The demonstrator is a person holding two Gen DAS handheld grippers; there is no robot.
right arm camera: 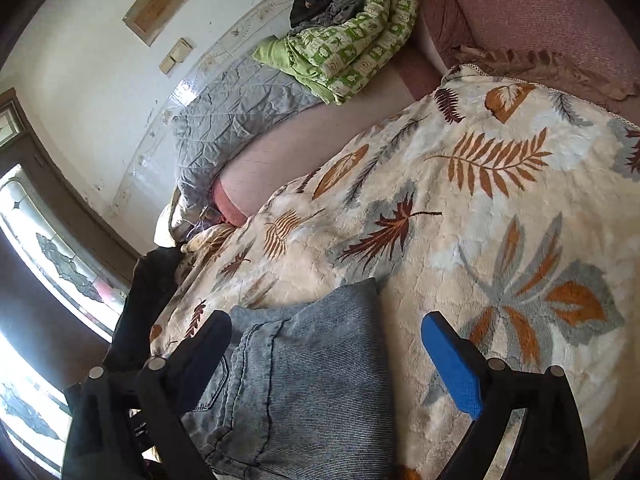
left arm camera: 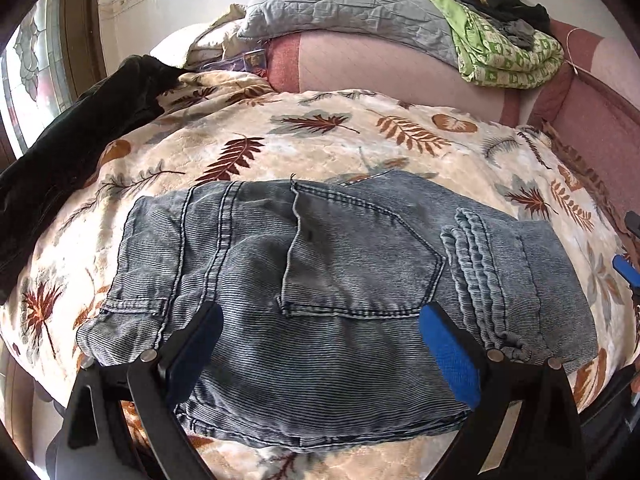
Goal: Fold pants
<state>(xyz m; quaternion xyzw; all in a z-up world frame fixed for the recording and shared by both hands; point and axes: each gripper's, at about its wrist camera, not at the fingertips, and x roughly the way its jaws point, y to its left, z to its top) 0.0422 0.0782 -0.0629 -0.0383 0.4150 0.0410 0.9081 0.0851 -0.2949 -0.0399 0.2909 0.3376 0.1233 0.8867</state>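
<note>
Grey-blue denim pants lie folded into a compact rectangle on a leaf-patterned blanket, back pocket up and the leg hems stacked on the right side. My left gripper hovers over the near half of the pants, jaws wide apart, gripping nothing. In the right wrist view one end of the folded pants shows below my right gripper, which is open with both pads clear of the cloth. The right gripper's blue fingertips peek in at the right edge of the left wrist view.
A dark garment lies along the blanket's left side. At the back sit a green patterned quilt with dark clothes on it and a grey quilted cover. Pink upholstery lies behind, a window to the left.
</note>
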